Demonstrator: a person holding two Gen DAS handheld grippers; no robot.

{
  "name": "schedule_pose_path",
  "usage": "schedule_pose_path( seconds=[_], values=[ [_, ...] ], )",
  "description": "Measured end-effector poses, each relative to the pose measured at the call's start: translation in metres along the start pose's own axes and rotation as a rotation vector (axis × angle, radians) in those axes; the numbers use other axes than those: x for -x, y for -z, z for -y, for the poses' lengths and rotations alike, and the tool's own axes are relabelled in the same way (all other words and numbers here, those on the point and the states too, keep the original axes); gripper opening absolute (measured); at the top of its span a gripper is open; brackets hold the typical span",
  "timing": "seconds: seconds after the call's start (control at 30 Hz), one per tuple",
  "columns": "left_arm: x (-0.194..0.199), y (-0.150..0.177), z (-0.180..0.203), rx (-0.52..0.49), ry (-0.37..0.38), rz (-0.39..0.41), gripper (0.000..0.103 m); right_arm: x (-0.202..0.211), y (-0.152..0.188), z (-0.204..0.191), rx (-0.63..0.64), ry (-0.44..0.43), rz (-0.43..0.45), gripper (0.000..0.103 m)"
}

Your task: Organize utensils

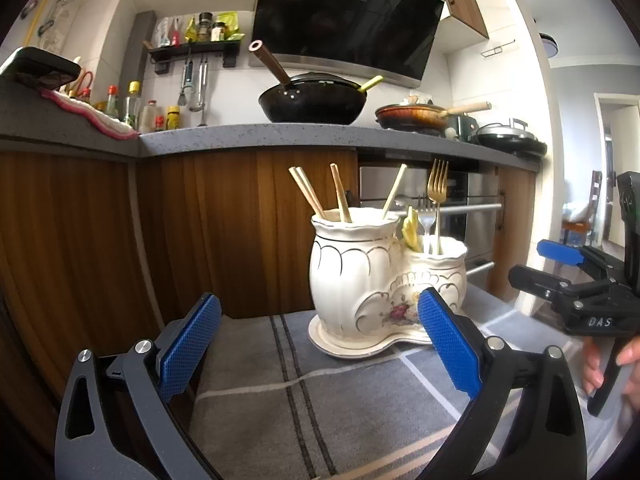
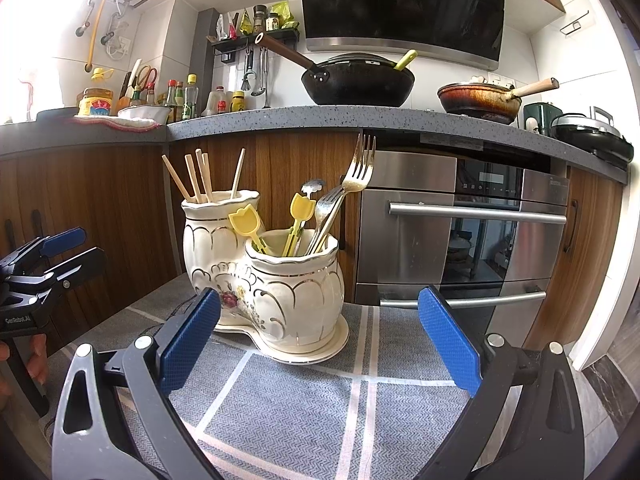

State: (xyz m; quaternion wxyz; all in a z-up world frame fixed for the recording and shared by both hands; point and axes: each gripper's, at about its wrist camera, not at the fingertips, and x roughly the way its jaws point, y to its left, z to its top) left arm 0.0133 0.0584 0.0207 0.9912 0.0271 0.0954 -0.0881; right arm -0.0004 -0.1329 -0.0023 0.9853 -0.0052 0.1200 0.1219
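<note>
Bare cloth before the ceramic holder; chopsticks and forks crowding its mouths

wood cabinets, steel oven, grey counter.

A home kitchen: wok on stone countertop, range hood above, built-in oven, sauce bottles.

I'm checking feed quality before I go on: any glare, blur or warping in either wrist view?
Left wrist view: strong fisheye bend in the countertop, dark corners, washed-out doorway at right; the utensil holder is sharp. Right wrist view: the top-left wall is blown out by glare, the oven shows reflections, edges curve, and the forks and chopsticks read clearly.
</note>
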Motion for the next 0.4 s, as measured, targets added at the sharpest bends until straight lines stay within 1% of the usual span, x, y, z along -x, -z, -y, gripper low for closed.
schedule_pose_path(
  seconds=[0.17,0.4],
  values=[
    [0.0032,0.0006,0.0022,-0.006,0.002,0.009,0.098,0.0,0.0,0.0002,0.0,0.0,-0.001,0.097],
    [-0.0051,0.0012,-0.0007,0.011,-0.012,-0.041,0.098,-0.0003,0.0002,0.0008,-0.001,-0.001,-0.003,0.097]
  ],
)
